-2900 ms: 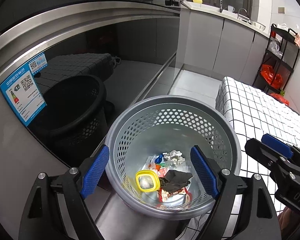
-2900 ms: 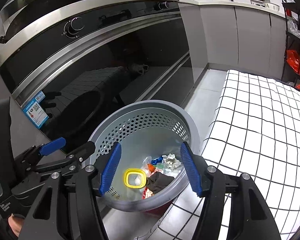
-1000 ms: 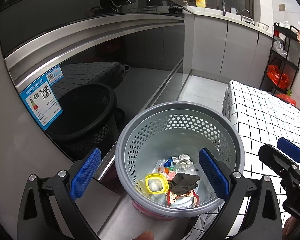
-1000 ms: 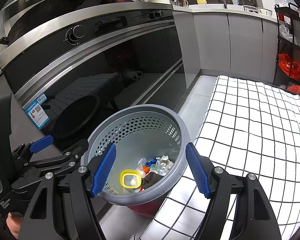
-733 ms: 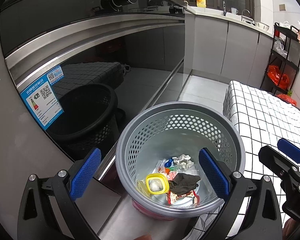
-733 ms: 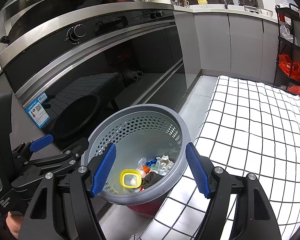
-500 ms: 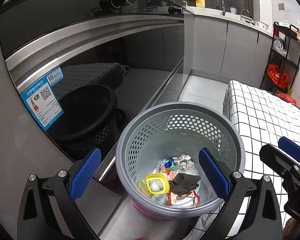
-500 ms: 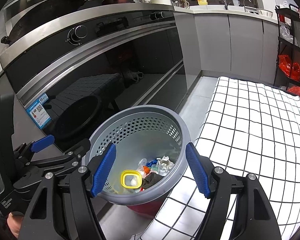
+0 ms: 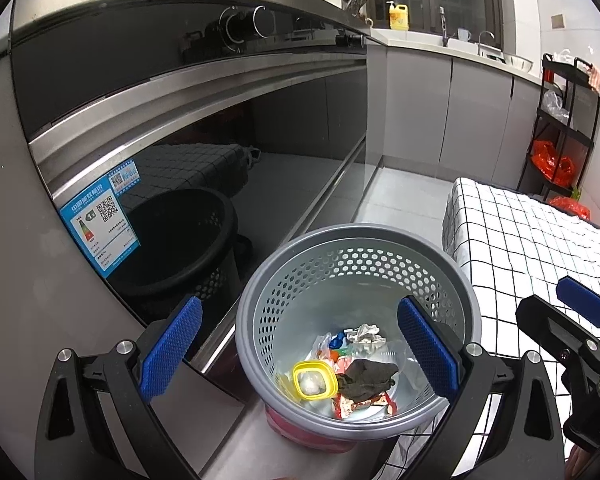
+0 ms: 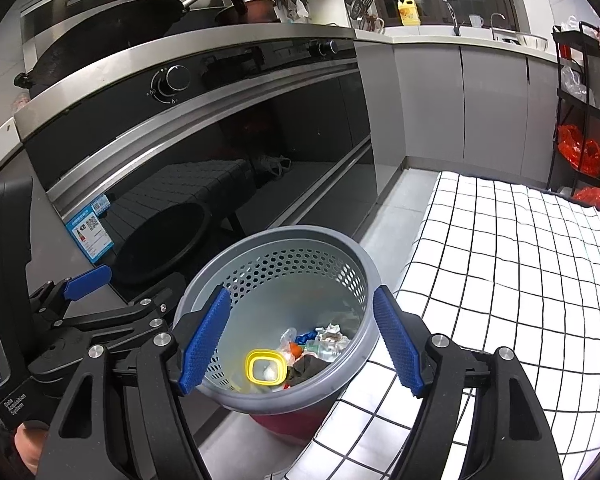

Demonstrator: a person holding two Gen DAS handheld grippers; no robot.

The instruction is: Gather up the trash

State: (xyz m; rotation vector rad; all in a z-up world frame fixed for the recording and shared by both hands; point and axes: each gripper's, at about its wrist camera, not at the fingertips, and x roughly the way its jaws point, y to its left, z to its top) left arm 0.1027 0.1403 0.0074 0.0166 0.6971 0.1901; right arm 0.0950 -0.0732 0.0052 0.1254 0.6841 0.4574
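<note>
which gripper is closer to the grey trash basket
Neither clearly. Both the left gripper and right gripper hover open above the grey trash basket, side by side, left one nearer the oven.

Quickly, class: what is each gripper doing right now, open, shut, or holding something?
Left gripper: open, holding nothing.
Right gripper: open, holding nothing.

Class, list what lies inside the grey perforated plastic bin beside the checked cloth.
Inside the grey perforated bin: a yellow-rimmed lid, a dark crumpled cloth, crumpled paper, blue and red wrappers. Anything beneath that pile is hidden.
</note>
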